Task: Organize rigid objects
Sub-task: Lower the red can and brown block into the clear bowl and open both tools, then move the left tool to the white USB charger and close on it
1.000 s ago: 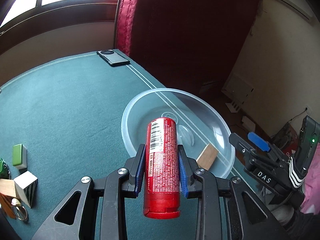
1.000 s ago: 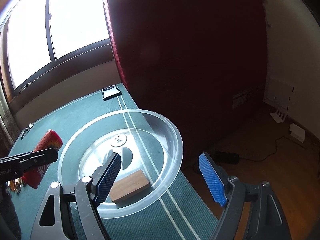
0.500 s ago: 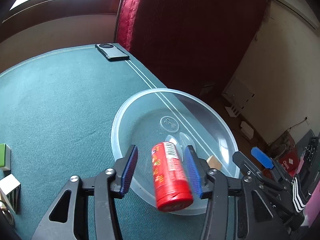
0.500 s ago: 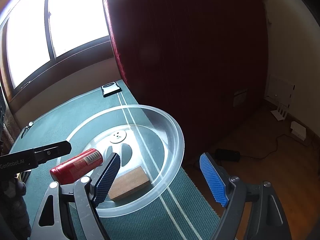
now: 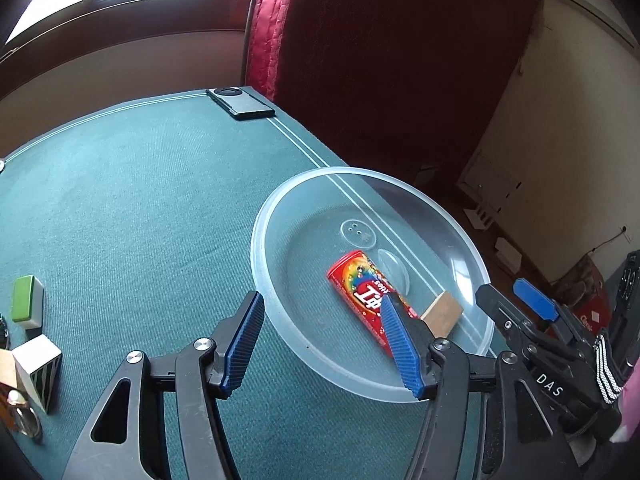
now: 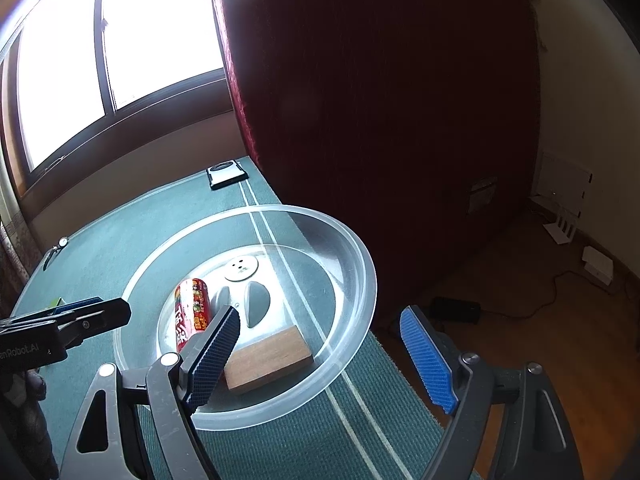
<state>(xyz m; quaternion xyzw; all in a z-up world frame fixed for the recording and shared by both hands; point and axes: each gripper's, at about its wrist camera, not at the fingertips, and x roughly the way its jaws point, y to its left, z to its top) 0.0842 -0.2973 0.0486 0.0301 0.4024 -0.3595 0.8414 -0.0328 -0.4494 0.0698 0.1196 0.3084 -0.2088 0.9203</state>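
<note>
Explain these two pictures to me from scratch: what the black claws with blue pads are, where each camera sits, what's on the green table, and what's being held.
There is no robot here. A person holds a two-finger clamp in each hand, and each clamp carries a wide-angle camera looking forward along its fingers.

One picture comes from the left gripper, the other from the right gripper. Each view also catches the other clamp at its edge.

On the green table sits a clear plastic bowl. Inside it lie a red can on its side and a wooden block.

Outside the bowl are a dark phone at the far edge and, at the left, a green-topped tile and a white striped block.

Nothing is held. The left jaws have just been opening, with nothing between them; the can lies free in the bowl. The right jaws stand open too.
</note>
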